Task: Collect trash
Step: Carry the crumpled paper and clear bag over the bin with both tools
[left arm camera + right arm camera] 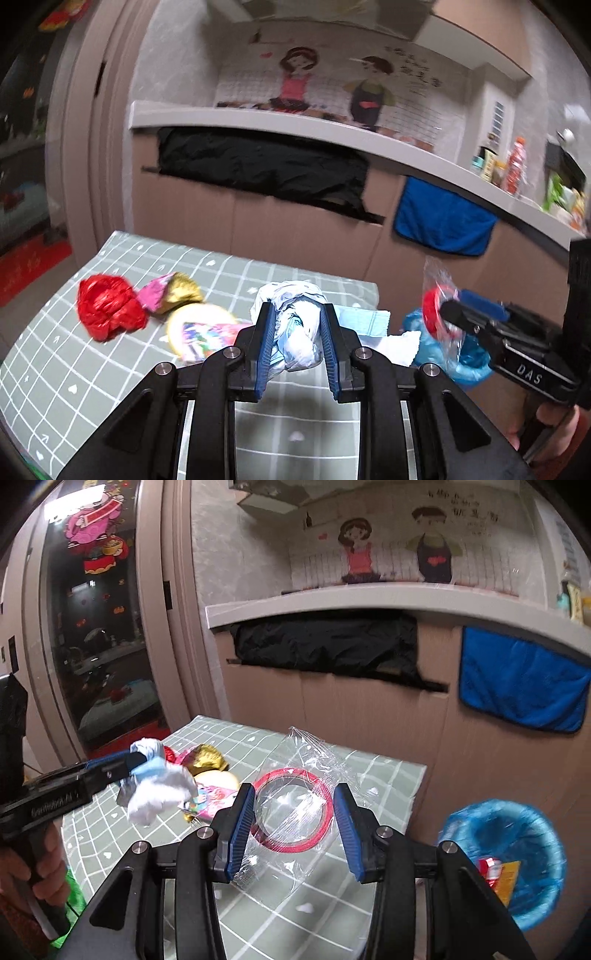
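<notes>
My left gripper (pixel 297 325) is shut on a crumpled white and pale-blue paper wad (pixel 299 314), held above the green checked table (pixel 92 369). It also shows in the right wrist view (pixel 155 786). My right gripper (pixel 293 812) is shut on a clear plastic wrapper with a red ring (pixel 295 805), seen from the side in the left wrist view (pixel 437 310). A bin with a blue liner (pixel 517 849) stands on the floor to the right of the table and holds some wrappers.
On the table lie a red crumpled wrapper (pixel 107 306), a pink and gold wrapper (pixel 170 291), a round yellow lid with a colourful packet (pixel 203 328) and a pale-blue tissue (pixel 365 321). A cardboard-clad counter with a blue towel (pixel 443 221) stands behind.
</notes>
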### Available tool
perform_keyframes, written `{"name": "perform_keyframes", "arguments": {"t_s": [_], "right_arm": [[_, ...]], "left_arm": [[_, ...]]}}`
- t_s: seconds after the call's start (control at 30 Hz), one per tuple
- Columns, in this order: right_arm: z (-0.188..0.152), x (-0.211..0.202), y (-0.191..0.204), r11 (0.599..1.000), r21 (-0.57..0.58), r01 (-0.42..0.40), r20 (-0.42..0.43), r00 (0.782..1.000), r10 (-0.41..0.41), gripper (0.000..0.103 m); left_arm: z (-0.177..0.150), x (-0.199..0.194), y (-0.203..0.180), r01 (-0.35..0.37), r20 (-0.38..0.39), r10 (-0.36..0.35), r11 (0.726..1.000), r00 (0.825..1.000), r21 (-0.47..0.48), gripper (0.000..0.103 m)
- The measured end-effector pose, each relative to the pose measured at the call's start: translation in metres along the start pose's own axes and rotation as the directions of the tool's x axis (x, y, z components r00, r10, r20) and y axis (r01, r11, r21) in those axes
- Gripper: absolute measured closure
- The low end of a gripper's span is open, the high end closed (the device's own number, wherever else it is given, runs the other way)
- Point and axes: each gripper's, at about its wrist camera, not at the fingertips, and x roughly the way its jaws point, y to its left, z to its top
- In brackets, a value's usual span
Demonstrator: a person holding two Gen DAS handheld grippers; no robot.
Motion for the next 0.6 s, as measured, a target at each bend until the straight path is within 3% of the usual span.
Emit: {"name": "perform_keyframes", "arguments": {"t_s": [0.3, 0.6], "right_arm": [[-0.002, -0.057, -0.056, 0.994, 0.011, 0.112, 0.082, 0.990, -0.113, 0.062], [-0.014, -0.090, -0.144, 0.955, 0.125, 0.270, 0.100, 0.954, -0.283, 0.062]], "left_arm": [[0.013, 0.034, -0.092, 0.112, -0.025, -0.110, 0.988, 0.994, 0.102, 0.077], [0.030, 0.079, -0.171, 0.172, -0.010, -0.173, 0.966, 0.985, 0.194, 0.077]]}}
